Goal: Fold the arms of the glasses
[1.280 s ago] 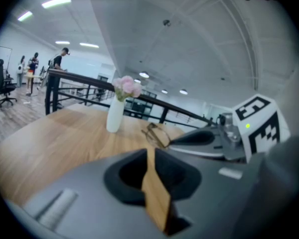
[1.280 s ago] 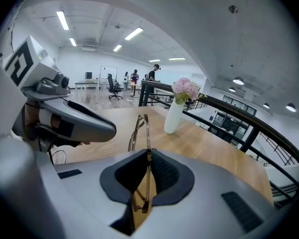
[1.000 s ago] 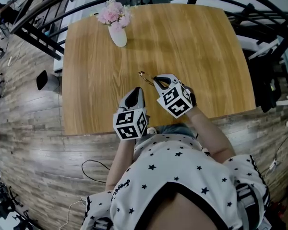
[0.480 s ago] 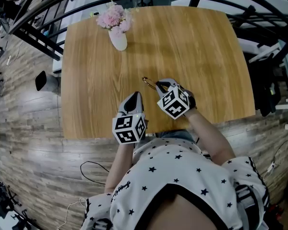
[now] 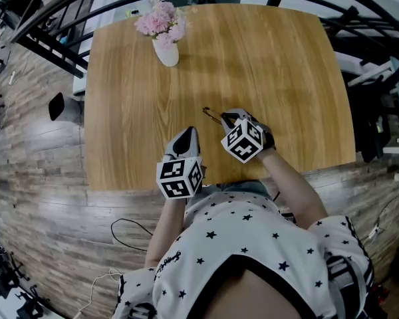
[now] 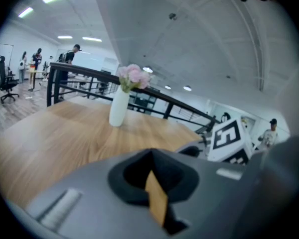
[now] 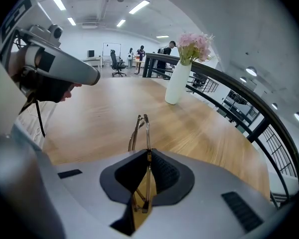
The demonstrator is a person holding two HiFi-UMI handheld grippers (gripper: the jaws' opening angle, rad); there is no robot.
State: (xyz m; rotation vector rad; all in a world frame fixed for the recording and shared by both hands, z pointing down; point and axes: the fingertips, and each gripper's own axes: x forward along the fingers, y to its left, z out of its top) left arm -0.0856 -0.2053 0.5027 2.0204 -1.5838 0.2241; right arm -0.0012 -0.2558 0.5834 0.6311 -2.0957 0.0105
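From where I stood, the left gripper (image 5: 189, 135) hung over the near edge of the table (image 5: 286, 78), its jaws pressed together on nothing. Just to its right, the glasses (image 5: 211, 115) jutted forward from the right gripper (image 5: 227, 119), pinched edge-on by their thin frame. That narrow hold might let them twist or slip, I thought, and a harder squeeze could bend the wire.

bright ceiling strip lighting, strong fisheye edge distortion, blurred foreground

Pale wooden tabletop (image 5: 266, 52) above grey plank floor (image 5: 33, 171); black railing (image 7: 229, 83) alongside; strip lights (image 7: 139, 6) on white ceiling.
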